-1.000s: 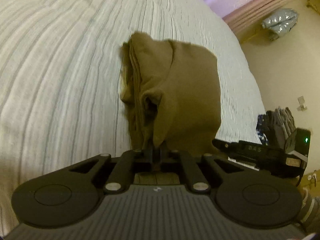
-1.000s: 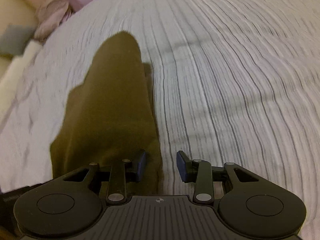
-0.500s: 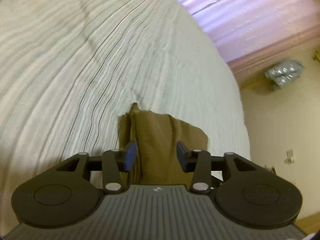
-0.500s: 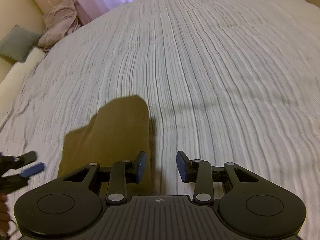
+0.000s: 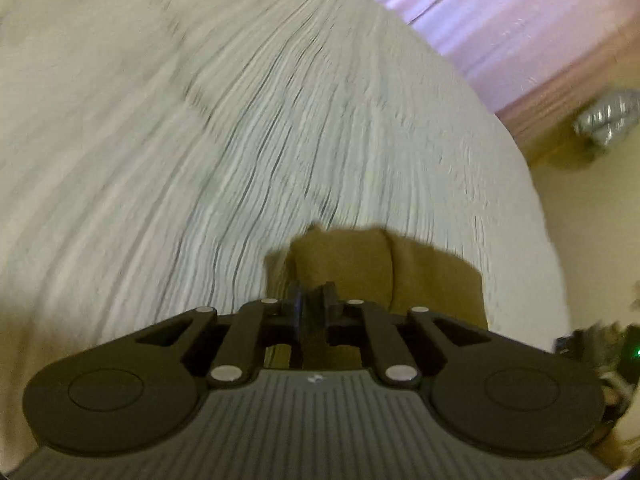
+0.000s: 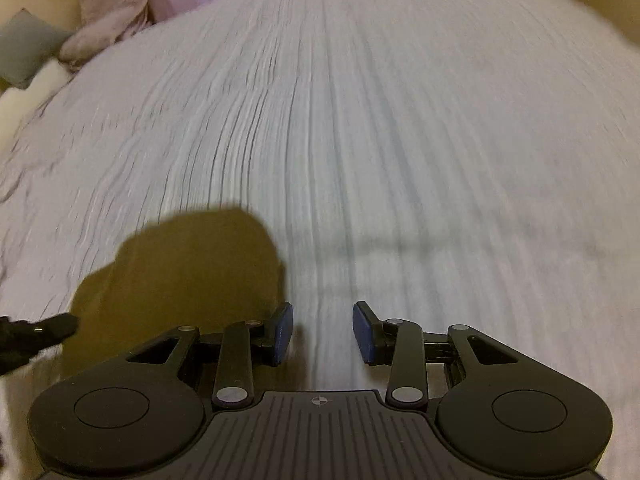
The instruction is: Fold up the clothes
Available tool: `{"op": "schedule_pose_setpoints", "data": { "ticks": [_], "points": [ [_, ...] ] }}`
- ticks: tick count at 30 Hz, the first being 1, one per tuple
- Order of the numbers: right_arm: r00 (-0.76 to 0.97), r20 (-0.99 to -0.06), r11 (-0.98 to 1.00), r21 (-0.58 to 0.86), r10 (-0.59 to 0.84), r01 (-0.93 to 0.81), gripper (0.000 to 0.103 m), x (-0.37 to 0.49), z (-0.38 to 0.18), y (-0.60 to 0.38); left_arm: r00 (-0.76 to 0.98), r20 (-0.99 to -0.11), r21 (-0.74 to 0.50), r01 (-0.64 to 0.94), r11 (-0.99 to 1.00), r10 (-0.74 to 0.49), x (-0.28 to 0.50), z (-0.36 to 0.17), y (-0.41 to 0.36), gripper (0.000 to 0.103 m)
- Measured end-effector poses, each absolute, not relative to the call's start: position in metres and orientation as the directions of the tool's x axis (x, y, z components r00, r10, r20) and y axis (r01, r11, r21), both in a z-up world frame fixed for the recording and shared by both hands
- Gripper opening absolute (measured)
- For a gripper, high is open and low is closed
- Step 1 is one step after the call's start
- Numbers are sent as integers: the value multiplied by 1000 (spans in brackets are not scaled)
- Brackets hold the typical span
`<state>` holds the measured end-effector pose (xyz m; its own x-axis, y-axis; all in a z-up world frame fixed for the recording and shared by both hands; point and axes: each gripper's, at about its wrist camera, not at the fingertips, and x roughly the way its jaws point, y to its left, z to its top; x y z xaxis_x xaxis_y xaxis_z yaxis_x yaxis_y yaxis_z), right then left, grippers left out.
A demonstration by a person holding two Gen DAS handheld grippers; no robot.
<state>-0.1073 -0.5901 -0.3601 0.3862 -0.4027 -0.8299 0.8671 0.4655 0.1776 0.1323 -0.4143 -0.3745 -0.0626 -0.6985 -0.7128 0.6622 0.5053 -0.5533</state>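
Left gripper [image 5: 311, 300] is closing, its black fingers nearly together, and whether any cloth sits between them is hard to tell through the blur; right gripper [image 6: 322, 330] stands with its blue pads [image 6: 284, 326] apart and nothing between them, only bedding showing in the gap. Just past the left fingers lies the folded brown garment [image 5: 376, 276], flat on the striped bedspread [image 5: 240, 140]; in the right view the same garment [image 6: 180, 272] lies left of the open jaws. Beyond the bedspread [image 6: 400, 120], a pinkish curtain [image 5: 500, 28] and a crumpled pale blanket [image 6: 108, 12] fill the far edge
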Motion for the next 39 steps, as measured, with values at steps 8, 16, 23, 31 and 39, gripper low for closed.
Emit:
{"op": "schedule_pose_setpoints", "data": {
  "ticks": [8,16,23,31,39],
  "points": [
    [549,-731,612,230,-404,756,37,-97,-341,-575,-147,-656,-571,737,360,-740,101,-342,-454,5],
    [497,-780,694,115,-381,711,33,-66,-402,-584,-83,-726,-452,806,383,-683,87,-424,-461,3],
    [532,-745,640,185,-404,745,33,-92,-372,-588,-47,-706,-465,783,412,-706,95,-389,-443,3],
    [602,-725,722,215,-334,658,33,-145,-339,-526,-75,-719,-432,827,359,-691,47,-346,-403,3],
    [562,-767,800,111,-309,590,33,-143,-380,-491,6,-769,-356,826,437,-639,24,-376,-385,3]
  ]
}}
